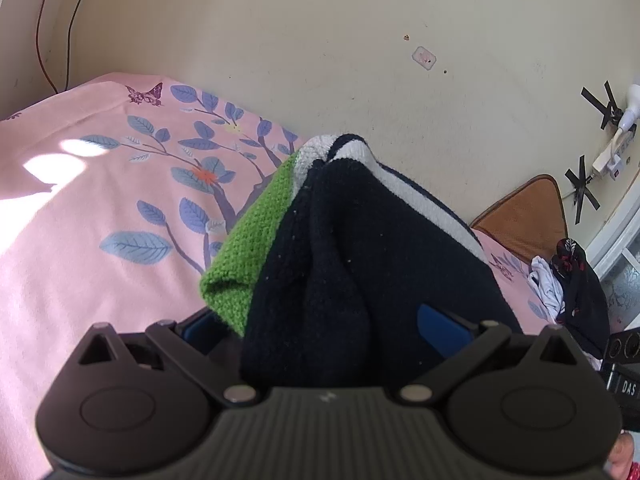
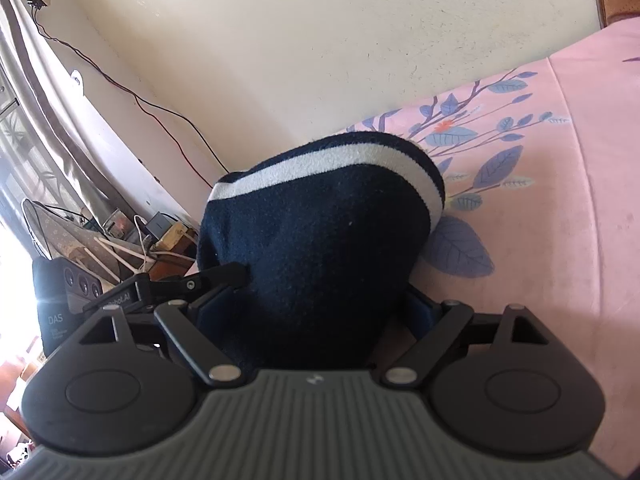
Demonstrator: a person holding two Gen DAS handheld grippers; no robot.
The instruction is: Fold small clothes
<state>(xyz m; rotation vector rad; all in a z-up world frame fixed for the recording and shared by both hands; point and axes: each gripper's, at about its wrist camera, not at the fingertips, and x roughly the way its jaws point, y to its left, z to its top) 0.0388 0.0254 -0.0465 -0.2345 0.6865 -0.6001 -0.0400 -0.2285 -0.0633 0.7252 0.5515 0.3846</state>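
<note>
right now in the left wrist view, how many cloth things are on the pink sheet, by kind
navy, white and green knitted garment: 1
loose garments piled at the right edge: 2 (white garment, black garment with red print)
brown cushion: 1
total: 4

a pink bedsheet printed with blue leaves and a purple butterfly covers the bed beneath a scuffed cream wall. a brown cushion leans in the corner near a white power strip taped up with black crosses. red and black wires trail down the wall to a cluttered side table.
</note>
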